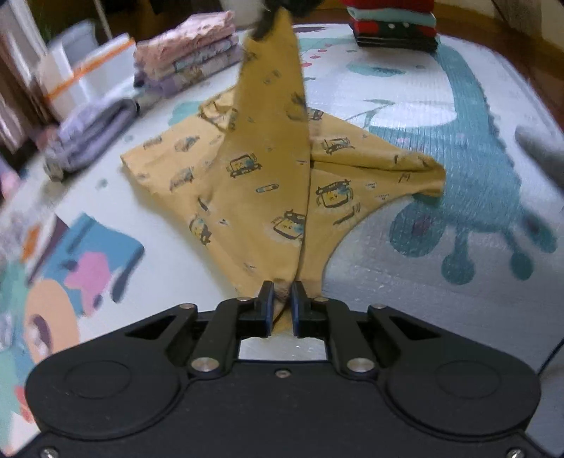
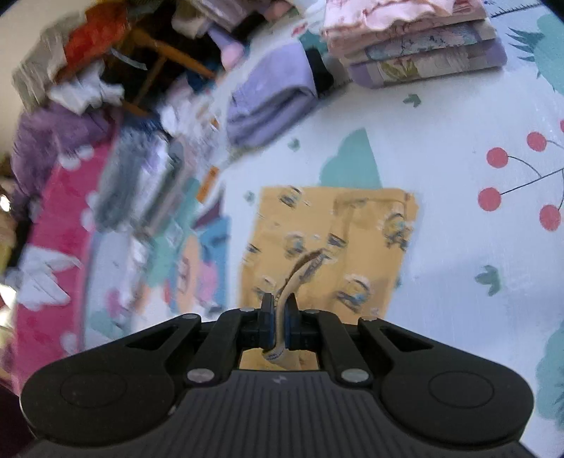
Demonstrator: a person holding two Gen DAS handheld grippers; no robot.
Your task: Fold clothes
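A mustard-yellow printed garment lies partly on the play mat, pulled up into a ridge between two held points. My left gripper is shut on its near corner, low over the mat. The far end of the cloth rises to the other gripper, seen dark and blurred at the top of the left wrist view. In the right wrist view my right gripper is shut on a pale edge of the same yellow garment, whose flat part lies on the mat below.
Folded pink and lilac clothes are stacked at the back left, with a rolled lilac garment beside them. A red and dark folded stack stands at the back. A white bin and a heap of unfolded clothes border the dinosaur-print mat.
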